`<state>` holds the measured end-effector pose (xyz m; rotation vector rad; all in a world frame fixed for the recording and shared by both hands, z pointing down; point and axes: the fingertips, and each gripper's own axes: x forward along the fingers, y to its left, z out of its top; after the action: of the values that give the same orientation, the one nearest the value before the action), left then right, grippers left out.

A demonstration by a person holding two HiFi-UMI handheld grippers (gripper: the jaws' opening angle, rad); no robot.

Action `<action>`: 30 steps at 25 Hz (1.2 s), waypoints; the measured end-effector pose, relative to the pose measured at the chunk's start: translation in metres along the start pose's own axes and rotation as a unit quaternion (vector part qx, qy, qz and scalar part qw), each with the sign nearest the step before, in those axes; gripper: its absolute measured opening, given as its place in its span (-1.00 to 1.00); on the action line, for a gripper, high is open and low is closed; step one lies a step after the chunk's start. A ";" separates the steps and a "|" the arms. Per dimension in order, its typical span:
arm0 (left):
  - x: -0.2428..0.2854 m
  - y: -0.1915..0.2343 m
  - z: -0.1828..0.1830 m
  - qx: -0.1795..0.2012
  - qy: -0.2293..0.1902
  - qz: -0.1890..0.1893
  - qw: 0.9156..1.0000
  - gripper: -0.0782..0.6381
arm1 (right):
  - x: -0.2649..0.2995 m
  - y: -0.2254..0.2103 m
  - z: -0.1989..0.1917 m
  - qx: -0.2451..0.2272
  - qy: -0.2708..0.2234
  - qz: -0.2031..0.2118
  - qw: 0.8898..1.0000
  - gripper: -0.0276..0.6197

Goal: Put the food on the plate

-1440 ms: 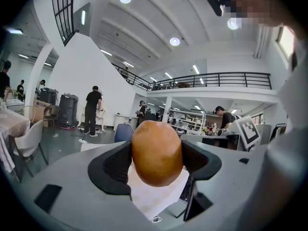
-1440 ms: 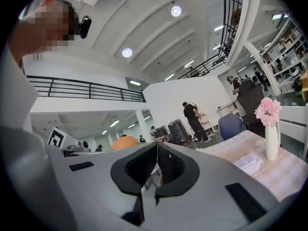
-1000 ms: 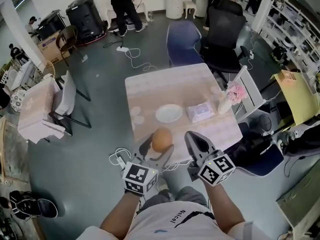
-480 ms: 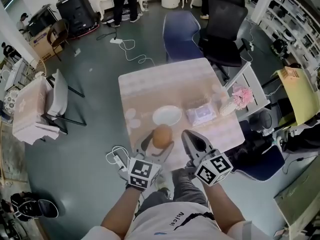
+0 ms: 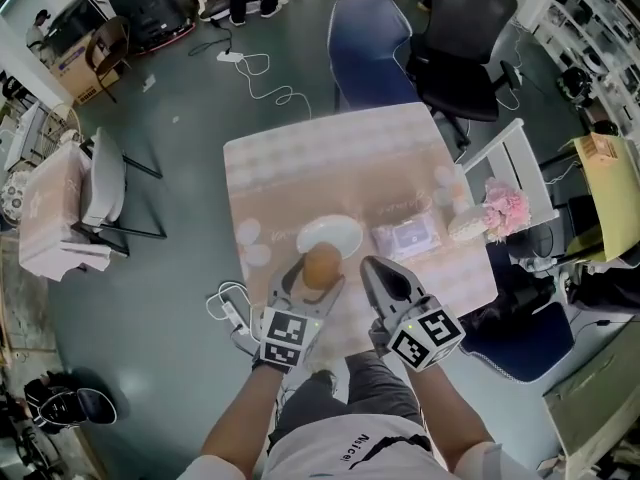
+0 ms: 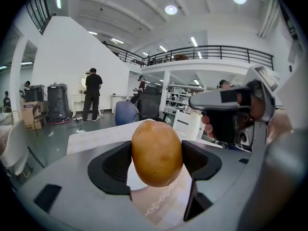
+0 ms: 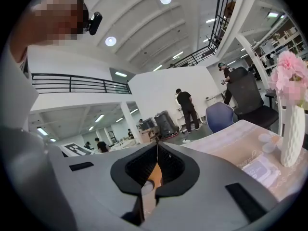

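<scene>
My left gripper [image 5: 318,271] is shut on a brown potato [image 5: 322,264] [image 6: 157,152], held in the air over the near edge of the white plate [image 5: 331,233]. The plate lies near the front of the pink-patterned table [image 5: 330,158] and looks empty. In the left gripper view the potato sits clamped between both dark pads [image 6: 111,167]. My right gripper [image 5: 383,271] hovers beside it to the right, above the table's front edge; its jaws are pressed together with nothing between them [image 7: 156,170].
A packet of tissues [image 5: 407,237] lies right of the plate. A white vase of pink flowers [image 5: 497,214] [image 7: 291,129] stands at the table's right edge. Two chairs [image 5: 372,43] stand behind the table. People stand far back.
Both grippers have moved forward over the table; the potato now hangs over the plate's near edge instead of short of the table's front.
</scene>
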<state>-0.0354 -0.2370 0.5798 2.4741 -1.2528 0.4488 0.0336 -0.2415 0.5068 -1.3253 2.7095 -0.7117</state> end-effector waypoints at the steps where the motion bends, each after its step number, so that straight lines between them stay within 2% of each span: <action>1: 0.007 0.002 -0.003 -0.002 0.003 0.000 1.000 0.13 | 0.004 -0.006 -0.003 0.002 0.002 -0.001 1.000 -0.86; 13: 0.069 0.030 -0.058 0.014 0.057 0.014 0.998 0.13 | 0.034 -0.048 -0.041 0.012 0.009 -0.005 1.000 -0.86; 17: 0.086 0.040 -0.075 0.031 0.075 0.017 0.997 0.13 | 0.036 -0.059 -0.052 0.014 0.002 -0.013 1.000 -0.86; 30: 0.114 0.055 -0.104 0.073 0.115 0.019 0.991 0.13 | 0.049 -0.067 -0.068 0.019 -0.006 -0.008 1.000 -0.86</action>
<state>-0.0293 -0.3048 0.7289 2.4328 -1.2126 0.8375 0.0360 -0.2880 0.6036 -1.3416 2.6656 -0.7494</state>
